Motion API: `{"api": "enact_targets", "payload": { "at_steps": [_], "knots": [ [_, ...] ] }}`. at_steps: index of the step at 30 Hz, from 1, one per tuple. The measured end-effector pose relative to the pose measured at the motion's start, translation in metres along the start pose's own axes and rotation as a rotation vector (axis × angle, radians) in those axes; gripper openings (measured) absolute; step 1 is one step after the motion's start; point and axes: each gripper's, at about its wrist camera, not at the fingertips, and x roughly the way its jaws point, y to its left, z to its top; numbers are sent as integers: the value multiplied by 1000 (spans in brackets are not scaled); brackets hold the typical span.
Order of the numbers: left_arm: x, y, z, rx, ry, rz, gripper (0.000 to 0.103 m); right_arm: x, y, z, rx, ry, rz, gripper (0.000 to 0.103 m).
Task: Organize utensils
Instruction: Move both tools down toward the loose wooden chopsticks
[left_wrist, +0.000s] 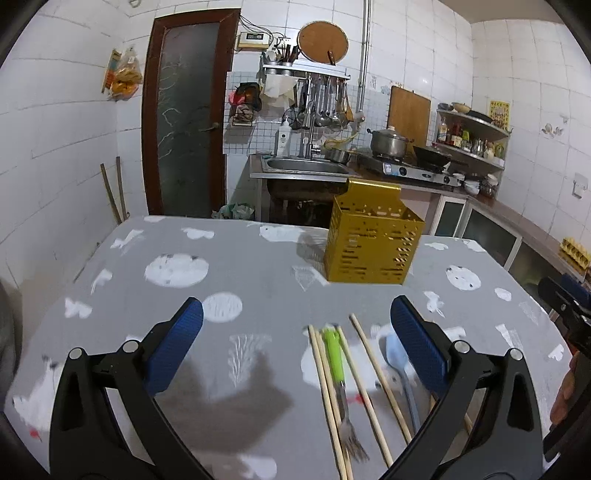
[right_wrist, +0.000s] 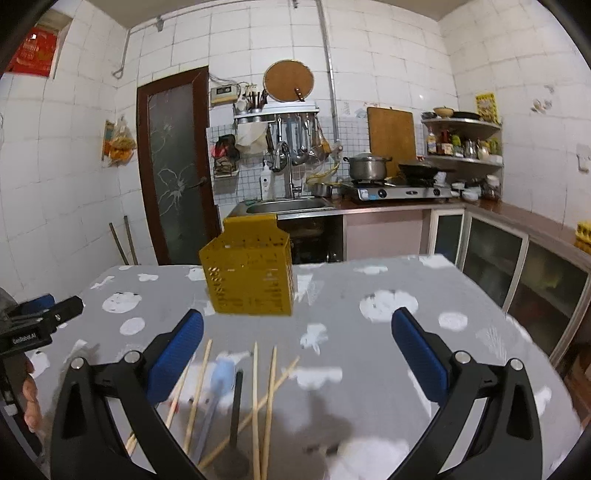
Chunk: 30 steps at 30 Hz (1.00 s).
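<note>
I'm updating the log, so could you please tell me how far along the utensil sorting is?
Nothing looks done yet: no utensil shows above the rim of the yellow holder. Nothing is in hand either; the left gripper and right gripper are both open. Still lying on the table: chopsticks, a green-handled fork, a blue spoon and a black ladle.

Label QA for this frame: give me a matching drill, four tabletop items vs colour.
Items:
1. caddy
2. fork handle
3. spoon
4. chopsticks

Colours:
a. pale blue
b. light wood
c. yellow
d. lime green

Pairs: 1-c, 2-d, 3-a, 4-b
</note>
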Motion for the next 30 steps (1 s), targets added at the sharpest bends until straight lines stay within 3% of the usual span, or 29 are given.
{"api": "enact_targets", "payload": {
  "at_steps": [7, 20, 24, 27, 30],
  "knots": [
    [51, 2, 18, -35, 91, -22, 98, 74, 11, 2, -6, 143, -15, 99],
    [131, 12, -18, -68, 292, -12, 98, 150, 2, -41, -26, 321, -70, 98],
    [138, 10, -28, -44, 306, 6, 98, 165, -1, -50, -16, 376, -65, 83],
    [143, 7, -34, -38, 326, 1, 94, 172, -1, -55, -1, 407, -51, 79],
    [151, 5, -39, -29, 370, -7, 78, 177, 2, -59, 3, 426, -34, 69]
  ]
}}
